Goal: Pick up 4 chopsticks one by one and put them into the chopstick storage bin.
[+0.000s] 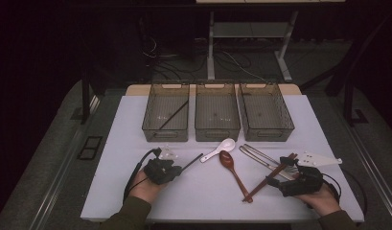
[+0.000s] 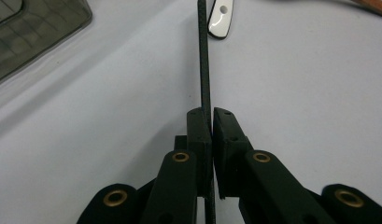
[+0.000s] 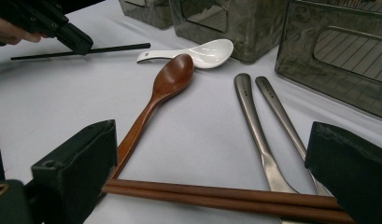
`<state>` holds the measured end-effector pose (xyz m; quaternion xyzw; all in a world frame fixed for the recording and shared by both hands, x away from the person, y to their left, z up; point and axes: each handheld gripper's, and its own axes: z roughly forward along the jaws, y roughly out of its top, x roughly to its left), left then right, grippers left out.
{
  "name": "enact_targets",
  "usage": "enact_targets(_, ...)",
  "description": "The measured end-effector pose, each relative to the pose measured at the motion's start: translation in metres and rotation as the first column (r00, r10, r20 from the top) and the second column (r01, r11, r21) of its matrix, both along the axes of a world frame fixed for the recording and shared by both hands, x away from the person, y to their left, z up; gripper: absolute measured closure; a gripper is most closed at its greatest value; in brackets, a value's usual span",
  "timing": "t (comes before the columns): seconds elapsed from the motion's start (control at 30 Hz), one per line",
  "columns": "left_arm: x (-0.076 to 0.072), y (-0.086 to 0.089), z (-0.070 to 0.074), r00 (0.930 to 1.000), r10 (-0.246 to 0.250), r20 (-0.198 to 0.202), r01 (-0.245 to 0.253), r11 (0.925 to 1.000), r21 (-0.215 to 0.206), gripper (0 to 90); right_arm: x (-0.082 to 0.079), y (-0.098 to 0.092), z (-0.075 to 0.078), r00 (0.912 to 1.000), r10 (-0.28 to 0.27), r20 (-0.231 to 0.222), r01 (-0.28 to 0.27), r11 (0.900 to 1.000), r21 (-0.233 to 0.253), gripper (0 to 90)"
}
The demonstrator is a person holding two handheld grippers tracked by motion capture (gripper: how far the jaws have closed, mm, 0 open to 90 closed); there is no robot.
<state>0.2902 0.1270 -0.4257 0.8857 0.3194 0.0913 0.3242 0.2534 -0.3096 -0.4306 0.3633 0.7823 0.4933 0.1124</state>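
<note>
A black chopstick [image 2: 205, 70] is pinched between the closed jaws of the left gripper [image 1: 177, 171], low over the table [image 1: 208, 201] near the left bin [image 1: 166, 132], where a matching black stick [image 1: 174, 115] already lies. The sorting step in hand is judged to be carrying this stick there; a lift and a forward reach over the bin's wall are called for before release. The right gripper [image 3: 212, 154] is spread wide around the brown chopsticks [image 3: 216, 195], not yet closed; a squeeze is needed
</note>
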Motion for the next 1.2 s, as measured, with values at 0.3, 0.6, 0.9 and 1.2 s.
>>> enact_targets(0.3, -0.002, 0.006, 0.01, 0.9999, -0.014, 0.003, 0.014, 0.9996, -0.023, 85.2, 0.0, 0.0, 0.0, 1.0, 0.007, 0.002, -0.007, 1.0, -0.004, 2.8)
enact_targets(0.6, 0.003, 0.006, 0.021, 0.9995, -0.029, 0.014, 0.03, 0.9986, -0.043, 85.2, 0.002, -0.001, -0.001, 1.0, 0.008, -0.003, -0.008, 1.0, 0.004, 2.8)
enact_targets(0.9, 0.015, 0.014, 0.035, 0.9995, -0.014, 0.027, 0.016, 0.9969, -0.078, 85.2, 0.002, 0.0, -0.001, 1.0, 0.01, 0.0, -0.01, 1.0, 0.007, 2.8)
enact_targets(1.2, 0.03, 0.015, 0.048, 0.9992, -0.001, 0.041, 0.005, 0.9961, -0.088, 85.2, 0.004, 0.001, 0.0, 1.0, 0.008, 0.0, -0.008, 1.0, 0.004, 2.8)
